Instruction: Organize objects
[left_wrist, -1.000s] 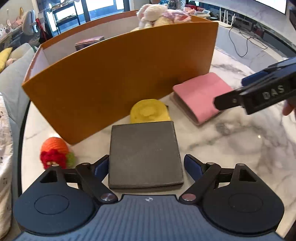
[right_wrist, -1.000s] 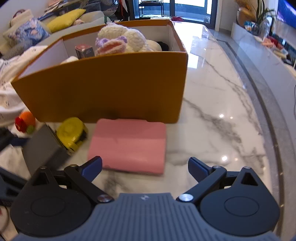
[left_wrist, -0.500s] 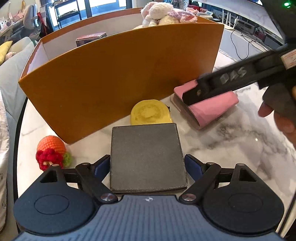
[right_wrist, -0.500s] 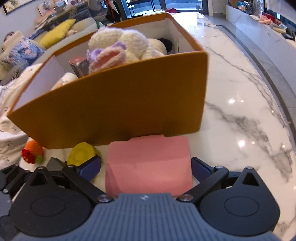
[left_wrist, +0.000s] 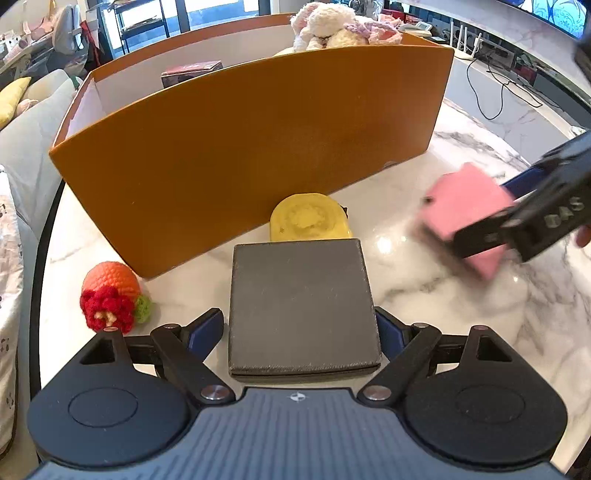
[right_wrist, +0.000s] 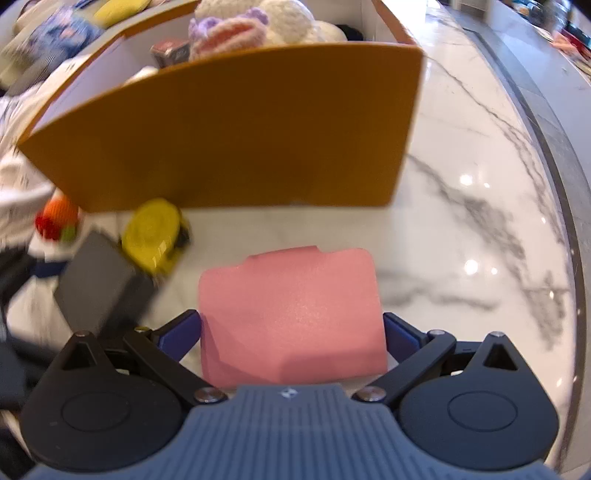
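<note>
Pink and flat, the pouch (right_wrist: 291, 314) sits clamped between the fingers of the right tool (right_wrist: 291, 328), held by its side edges and apparently clear of the marble counter (right_wrist: 461, 221), presumably so it can go over the wall of the orange box (right_wrist: 229, 125). The left tool (left_wrist: 301, 328) grips the grey case (left_wrist: 301, 299) the same way, just in front of the yellow tape measure (left_wrist: 308, 221). A crocheted strawberry (left_wrist: 112, 295) lies beside the box, waiting. Plush toys (right_wrist: 251, 26) already fill the box's far end.
</note>
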